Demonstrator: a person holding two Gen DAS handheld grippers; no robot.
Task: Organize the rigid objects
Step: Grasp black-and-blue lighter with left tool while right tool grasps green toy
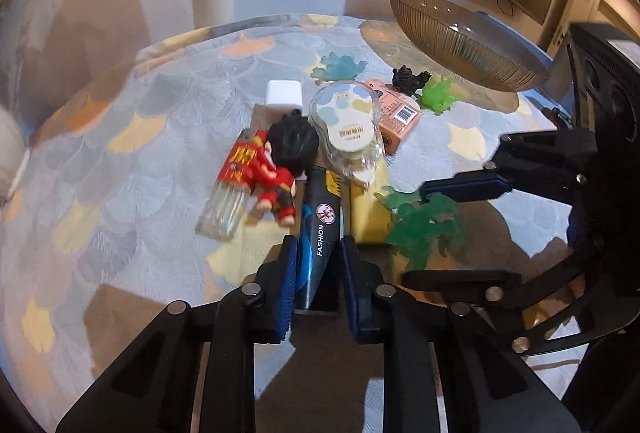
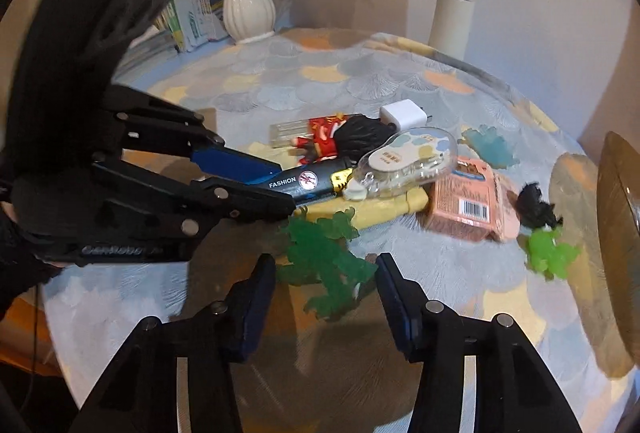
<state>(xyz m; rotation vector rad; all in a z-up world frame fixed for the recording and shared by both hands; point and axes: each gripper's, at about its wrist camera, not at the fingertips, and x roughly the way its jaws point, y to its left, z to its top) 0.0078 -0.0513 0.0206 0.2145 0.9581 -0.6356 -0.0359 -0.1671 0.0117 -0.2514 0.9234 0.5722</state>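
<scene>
**A:** Two grippers over the pile, and it's crowded down there. Start at the left for me.

**B:** Far left of the heap, a clear tube pack with a red label point(image 1: 232, 189) lies flat on the patterned tablecloth point(image 1: 120, 137). A red-suited figurine with black hair point(image 1: 280, 169) lies across it, and a white charger cube point(image 1: 283, 93) sits just behind.

**A:** And the left gripper point(image 1: 318, 253)?

**B:** Its blue-padded fingers point(image 1: 289, 285) are closed in on the black "FASHION" lighter point(image 1: 322, 221), one pad against each side. The right wrist view agrees: the lighter's end sits between those two fingertips, the rest of it still in the pile.

**A:** What's lying on that lighter?

**B:** A clear correction-tape dispenser point(image 1: 348, 125) rests over its far end, with a yellow block point(image 1: 370, 209) just beside it underneath.

**A:** Moving right?

**B:** A dark green translucent figure point(image 2: 326, 261) sits at the near edge of the heap. The right gripper point(image 2: 326, 275) has its fingers spread wide, one on either side of that figure, gripping nothing. I can't tell whether the pads touch it.

**A:** Further along?

**B:** A pink barcoded box point(image 2: 468, 201), a pale blue translucent figure point(image 2: 490, 149) behind it, then a small black figure point(image 2: 534, 207) touching a bright green one point(image 2: 550, 251).

**A:** And at the far right?

**B:** An amber ribbed glass bowl point(image 1: 460, 37), near those last two figures.
</scene>
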